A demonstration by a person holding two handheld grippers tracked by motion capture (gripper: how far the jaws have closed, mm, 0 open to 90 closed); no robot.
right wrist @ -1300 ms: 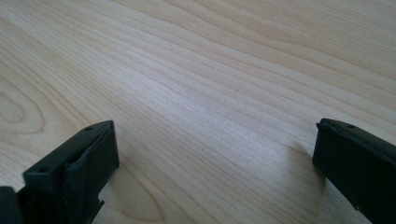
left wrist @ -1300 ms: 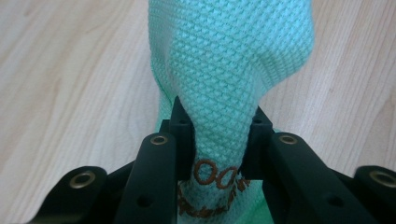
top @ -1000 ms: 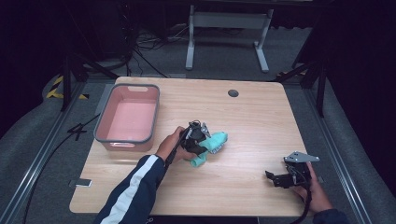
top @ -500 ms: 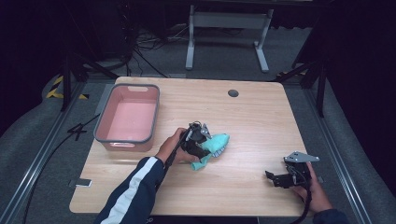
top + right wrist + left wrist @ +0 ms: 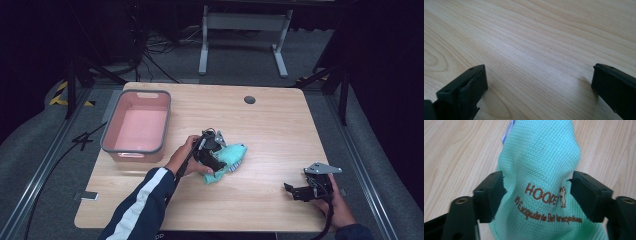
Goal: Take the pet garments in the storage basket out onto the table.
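Note:
A mint-green mesh cloth (image 5: 236,154) with brown stitched lettering lies bunched on the wooden table (image 5: 270,125) near its middle. My left gripper (image 5: 218,161) is over the cloth's left end, held by a hand in a dark sleeve with white stripes. In the left gripper view the cloth (image 5: 539,157) runs between the two black jaws of the left gripper (image 5: 536,192). The jaws have just been opening and stand apart, no longer pinching the fabric. My right gripper (image 5: 294,191) rests at the front right of the table. Its jaws are wide open over bare wood (image 5: 539,85).
A pink bin with a grey rim (image 5: 136,150) stands at the table's left side, nothing inside it. A dark round grommet (image 5: 249,99) sits near the far edge. Black cables and a metal stand base lie on the floor beyond the table.
The cloth has settled slightly lower and flatter on the table under the left gripper. The right hand has kept still.

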